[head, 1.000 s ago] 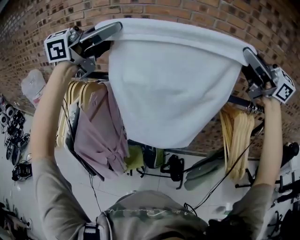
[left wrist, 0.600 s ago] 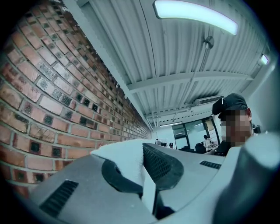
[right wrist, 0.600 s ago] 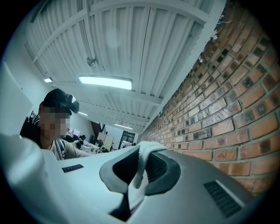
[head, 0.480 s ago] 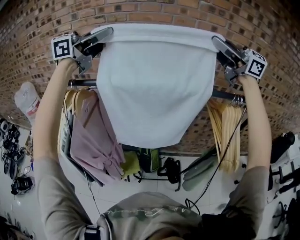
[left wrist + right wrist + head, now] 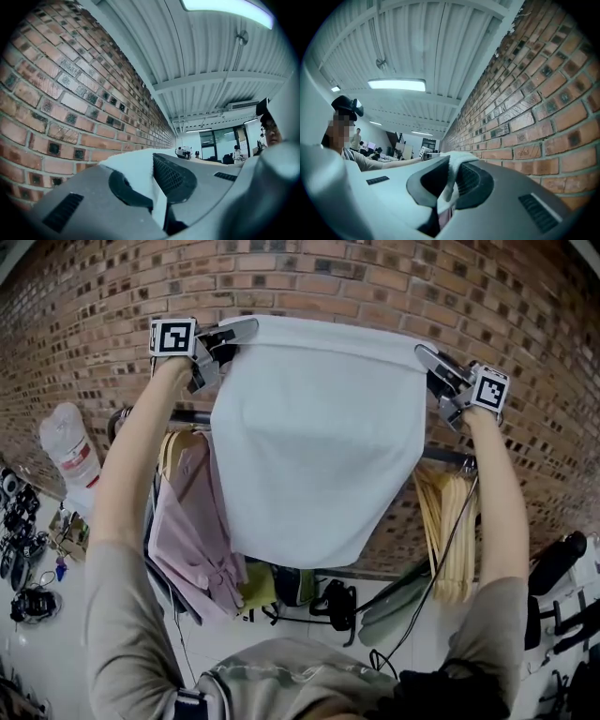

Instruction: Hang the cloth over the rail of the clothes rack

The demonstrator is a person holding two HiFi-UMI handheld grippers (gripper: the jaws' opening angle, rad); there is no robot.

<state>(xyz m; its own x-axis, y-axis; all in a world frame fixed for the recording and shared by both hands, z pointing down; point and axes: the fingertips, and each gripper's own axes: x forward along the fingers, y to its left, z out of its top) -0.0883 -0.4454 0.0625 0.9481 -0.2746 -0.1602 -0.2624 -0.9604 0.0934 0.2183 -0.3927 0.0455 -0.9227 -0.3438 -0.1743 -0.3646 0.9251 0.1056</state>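
Red-brown brick wall [image 5: 375,277] fills the top of the head view, with pale floor [image 5: 66,652] below. At the left edge a white sack [image 5: 67,446] stands by the wall. Right of it, a pink garment [image 5: 192,521] hangs from the dark rail [image 5: 187,416] of the clothes rack.

The left gripper [image 5: 246,328], in the upper left of the frame, has its jaws nearly together, pinching the cloth's upper left corner; in the left gripper view a thin fold of white fabric [image 5: 133,164] is pressed between the pads [image 5: 171,176].

The cloth [image 5: 314,446] is white, plain and slightly fuzzy. Its top edge is stretched nearly taut between the two grippers, above the rail, and the rest hangs as a broad sheet tapering to a rounded lower edge at mid-frame. It covers the rail's middle stretch; whether it touches the rail cannot be told.

The right gripper [image 5: 427,359], in the upper right, is likewise clamped narrow on the other top corner, fabric [image 5: 454,161] bunched between its pads [image 5: 471,180]. Below it hang pale wooden hangers [image 5: 450,521].
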